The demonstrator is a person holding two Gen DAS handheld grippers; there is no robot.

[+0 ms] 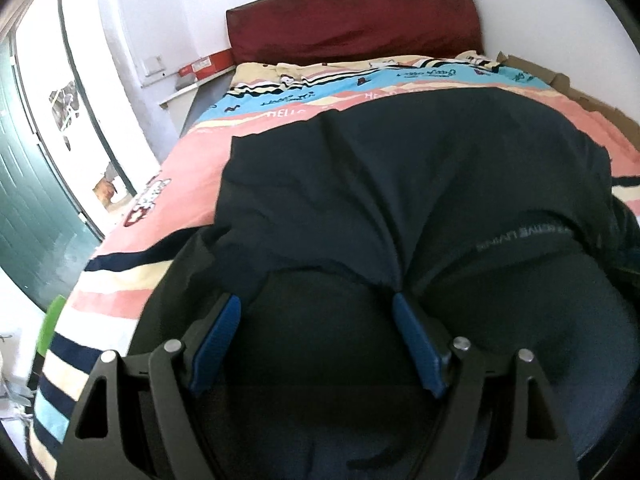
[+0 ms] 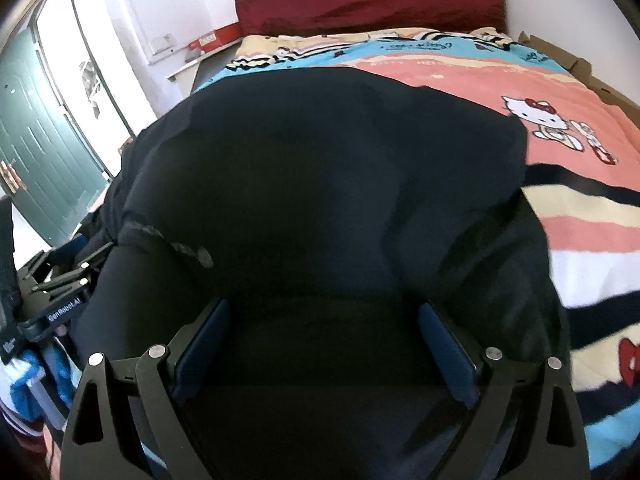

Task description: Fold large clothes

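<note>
We see both tongs apart: the left tongs (image 1: 316, 304) and right tongs (image 2: 324, 312) clamp nothing. The dark garment (image 1: 400, 168) lies under and ahead of them on the bed (image 2: 592, 216), its red headboard (image 1: 352, 20) beyond.

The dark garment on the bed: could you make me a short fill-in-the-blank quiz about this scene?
1. The dark garment lies on a striped ____.
2. The headboard is dark ____.
3. The cartoon cat on the blanket wears a red ____.
4. The right claw stands ____.

Missing words: blanket; red; bow; open
</note>
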